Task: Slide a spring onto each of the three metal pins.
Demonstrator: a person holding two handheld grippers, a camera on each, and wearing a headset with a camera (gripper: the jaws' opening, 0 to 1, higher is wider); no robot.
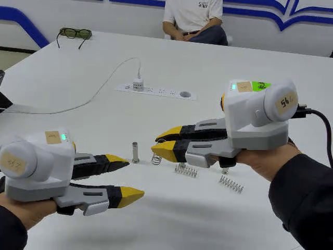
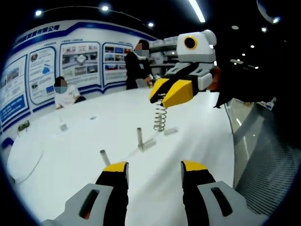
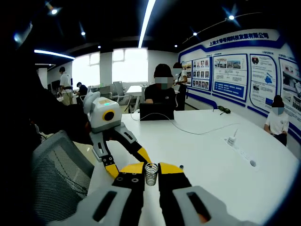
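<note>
Two handheld grippers meet over a white table (image 1: pixel 182 224). Right gripper (image 1: pixel 156 145) has its yellow fingertips pinched nearly together on the top coil of a spring (image 1: pixel 156 159), which dangles below them, clear of the tabletop. Left gripper (image 1: pixel 125 179) hovers opposite, fingers spread wide with nothing between them. One upright metal pin (image 1: pixel 135 152) stands bare just beside the dangling spring, between the two sets of fingertips. In the left gripper view a second pin (image 2: pixel 139 139) stands nearer the right fingers, with a loose spring (image 2: pixel 149 143) lying at its foot. Another spring (image 1: pixel 231 184) lies below the right gripper's body. No pin seen carries a spring yet. Likely trouble: held by one end, the spring may sway and miss the pin top, the fingertips may knock the slim pin over, or a slack pinch may drop it. Beyond the fingers lie a power strip (image 1: pixel 156 92), folded glasses (image 1: pixel 75 33) and a seated person (image 1: pixel 195 15); none blocks the way, though the loose spring crowds the second pin
</note>
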